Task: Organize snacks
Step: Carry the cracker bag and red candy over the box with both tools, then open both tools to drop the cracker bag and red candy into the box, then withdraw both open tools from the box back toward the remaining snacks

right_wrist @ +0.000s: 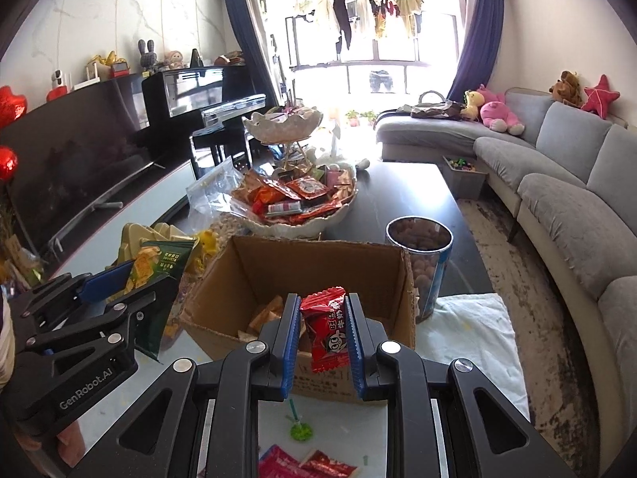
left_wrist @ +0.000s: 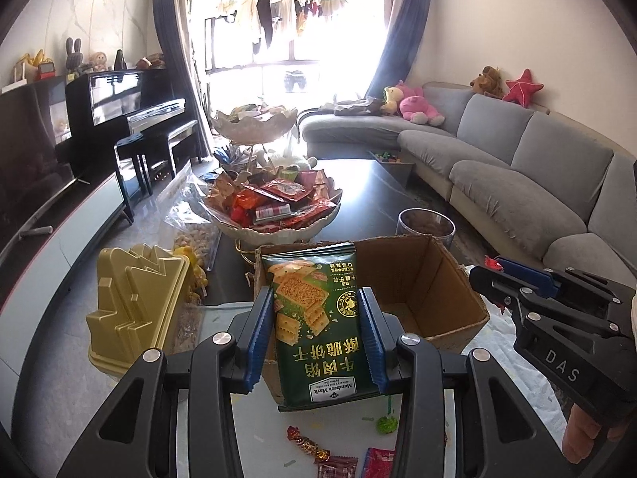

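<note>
Snacks held: left fingers [left_wrist: 316, 320] clamp green cracker packet [left_wrist: 314, 318]; right fingers [right_wrist: 321, 332] pinch red packet [right_wrist: 326, 326].

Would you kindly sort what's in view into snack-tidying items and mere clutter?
Job: green cracker packet in left gripper; red candy packet in right gripper; cardboard box; snack bowl.
Lying about: gold lid; nut canister; white cloth.

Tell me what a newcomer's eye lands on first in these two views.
First, the green cracker packet clamped in the left gripper and the small red snack packet pinched in the right gripper, both held over the open cardboard box. Behind it stands a white tiered bowl heaped with red and orange snacks, on the dark table.
</note>
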Action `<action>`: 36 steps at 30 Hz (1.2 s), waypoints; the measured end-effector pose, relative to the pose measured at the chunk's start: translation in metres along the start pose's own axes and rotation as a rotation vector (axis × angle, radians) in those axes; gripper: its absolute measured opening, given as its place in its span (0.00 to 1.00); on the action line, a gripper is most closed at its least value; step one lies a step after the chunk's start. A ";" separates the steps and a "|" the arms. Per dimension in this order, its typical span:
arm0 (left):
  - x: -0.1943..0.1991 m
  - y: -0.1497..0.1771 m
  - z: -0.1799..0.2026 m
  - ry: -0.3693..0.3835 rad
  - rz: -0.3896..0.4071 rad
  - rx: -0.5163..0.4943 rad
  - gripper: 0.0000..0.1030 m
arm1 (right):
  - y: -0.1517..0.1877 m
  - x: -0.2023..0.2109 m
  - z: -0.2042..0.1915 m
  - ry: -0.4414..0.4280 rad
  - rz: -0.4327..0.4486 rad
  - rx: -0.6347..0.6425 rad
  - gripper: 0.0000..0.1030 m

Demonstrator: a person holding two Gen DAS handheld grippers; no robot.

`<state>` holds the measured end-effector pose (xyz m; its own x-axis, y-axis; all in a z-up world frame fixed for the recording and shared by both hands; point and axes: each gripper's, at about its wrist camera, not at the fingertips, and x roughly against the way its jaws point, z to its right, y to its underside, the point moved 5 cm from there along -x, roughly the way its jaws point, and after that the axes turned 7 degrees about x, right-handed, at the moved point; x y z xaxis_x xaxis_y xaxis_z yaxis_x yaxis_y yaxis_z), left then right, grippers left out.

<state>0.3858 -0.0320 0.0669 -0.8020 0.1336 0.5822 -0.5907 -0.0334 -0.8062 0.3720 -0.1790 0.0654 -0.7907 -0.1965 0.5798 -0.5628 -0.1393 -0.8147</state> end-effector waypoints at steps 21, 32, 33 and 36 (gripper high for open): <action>-0.062 -0.008 -0.005 -0.019 -0.075 0.026 0.63 | -0.013 -0.064 0.017 0.010 -0.046 0.003 0.32; -0.014 0.015 -0.005 -0.031 -0.031 -0.017 0.69 | 0.007 -0.040 0.016 0.037 -0.033 0.013 0.56; -0.009 0.019 -0.003 -0.030 -0.026 -0.025 0.69 | 0.010 -0.035 0.014 0.039 -0.031 0.020 0.56; 0.008 0.028 0.002 -0.026 -0.002 -0.054 0.69 | 0.019 -0.024 0.011 0.033 -0.030 0.036 0.56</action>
<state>0.3626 -0.0340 0.0493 -0.8033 0.1077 0.5857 -0.5873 0.0200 -0.8091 0.3827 -0.1871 0.0363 -0.7816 -0.1597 0.6030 -0.5776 -0.1800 -0.7962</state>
